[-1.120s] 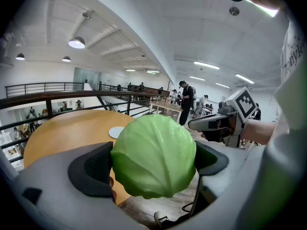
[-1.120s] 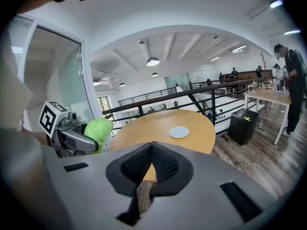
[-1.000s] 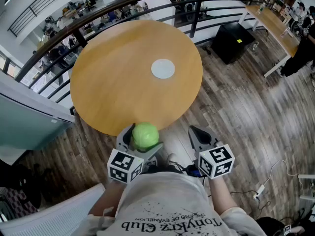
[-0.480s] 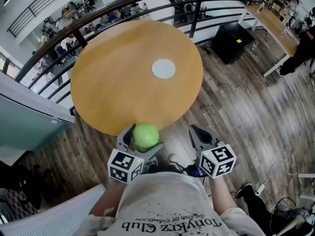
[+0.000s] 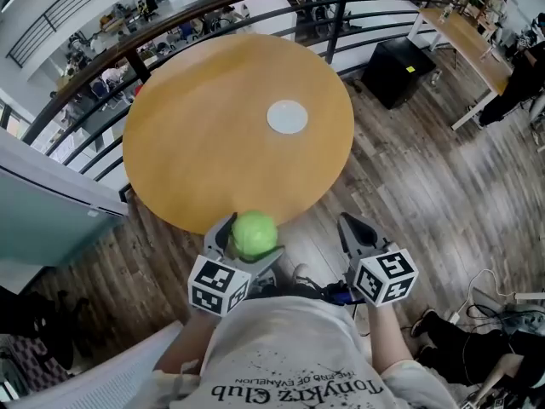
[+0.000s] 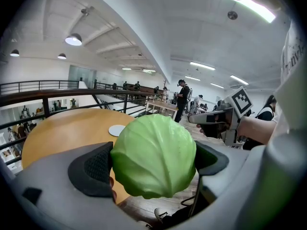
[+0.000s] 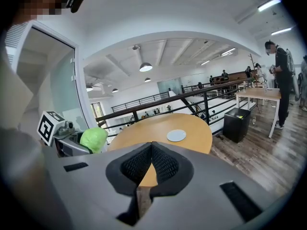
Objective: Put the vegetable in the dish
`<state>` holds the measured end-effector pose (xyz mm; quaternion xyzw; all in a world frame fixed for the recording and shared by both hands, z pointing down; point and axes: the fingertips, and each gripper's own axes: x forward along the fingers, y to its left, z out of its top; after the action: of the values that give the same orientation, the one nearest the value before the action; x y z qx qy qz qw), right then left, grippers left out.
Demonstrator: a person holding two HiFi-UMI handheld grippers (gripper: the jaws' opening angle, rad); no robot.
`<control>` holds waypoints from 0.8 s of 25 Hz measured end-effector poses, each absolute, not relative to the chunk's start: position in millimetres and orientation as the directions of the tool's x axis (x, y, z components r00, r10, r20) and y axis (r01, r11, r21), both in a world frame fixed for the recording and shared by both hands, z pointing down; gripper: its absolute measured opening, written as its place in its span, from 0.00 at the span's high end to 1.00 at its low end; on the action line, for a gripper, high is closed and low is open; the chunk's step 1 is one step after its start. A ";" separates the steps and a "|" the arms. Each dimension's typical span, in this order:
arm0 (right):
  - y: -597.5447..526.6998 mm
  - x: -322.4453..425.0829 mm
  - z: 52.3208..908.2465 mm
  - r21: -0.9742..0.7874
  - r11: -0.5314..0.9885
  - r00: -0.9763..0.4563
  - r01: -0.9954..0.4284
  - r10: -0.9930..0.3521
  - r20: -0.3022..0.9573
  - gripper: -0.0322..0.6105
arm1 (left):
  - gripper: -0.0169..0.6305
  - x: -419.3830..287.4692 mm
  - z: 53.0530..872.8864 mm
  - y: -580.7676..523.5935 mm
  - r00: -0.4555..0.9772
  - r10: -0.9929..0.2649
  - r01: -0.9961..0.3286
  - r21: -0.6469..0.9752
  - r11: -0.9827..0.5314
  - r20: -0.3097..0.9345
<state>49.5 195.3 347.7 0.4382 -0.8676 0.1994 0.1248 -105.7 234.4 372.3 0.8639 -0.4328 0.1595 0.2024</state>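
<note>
A round green cabbage (image 5: pixel 254 233) sits between the jaws of my left gripper (image 5: pixel 247 239), which is shut on it just off the near edge of the round wooden table (image 5: pixel 196 143). In the left gripper view the cabbage (image 6: pixel 153 155) fills the middle, squeezed between both pads. A small pale grey dish (image 5: pixel 287 117) lies flat on the far right part of the tabletop, also seen as the dish (image 7: pixel 176 135) in the right gripper view. My right gripper (image 5: pixel 356 231) hangs beside the table over the floor, shut with nothing in it; its pads (image 7: pixel 165 164) meet at the tips.
A black metal railing (image 5: pixel 213 11) curves round the table's far side, with a drop to a lower floor beyond. A black cabinet (image 5: pixel 400 71) and a long desk (image 5: pixel 468 32) stand at the right. Cables (image 5: pixel 502 296) lie on the wooden floor at the lower right.
Both grippers stay where they were, the left still holding the cabbage. The view has shifted slightly, and a person's legs have come in at the lower right.
</note>
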 end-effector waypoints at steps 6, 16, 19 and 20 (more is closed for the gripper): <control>196.7 45.4 349.8 -0.223 0.492 -0.540 -0.842 -0.751 0.381 0.93 | 0.20 -120.8 376.4 234.2 0.596 -0.665 -0.793 0.199 -0.575 0.450; 192.9 50.1 364.5 -0.251 0.442 -0.508 -0.861 -0.761 0.403 0.93 | 0.20 -121.5 380.4 217.3 0.624 -0.641 -0.770 0.211 -0.602 0.447; 176.9 51.4 367.5 -0.253 0.457 -0.522 -0.853 -0.753 0.400 0.93 | 0.20 -113.9 383.6 202.1 0.621 -0.642 -0.772 0.211 -0.599 0.449; 171.3 53.0 367.4 -0.250 0.462 -0.526 -0.851 -0.751 0.401 0.93 | 0.20 -110.7 383.9 196.7 0.621 -0.642 -0.772 0.212 -0.599 0.449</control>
<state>53.0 171.3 367.4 0.4727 -0.8470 0.2131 0.1175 -110.7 196.7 383.9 0.8786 -0.4025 0.1656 0.1966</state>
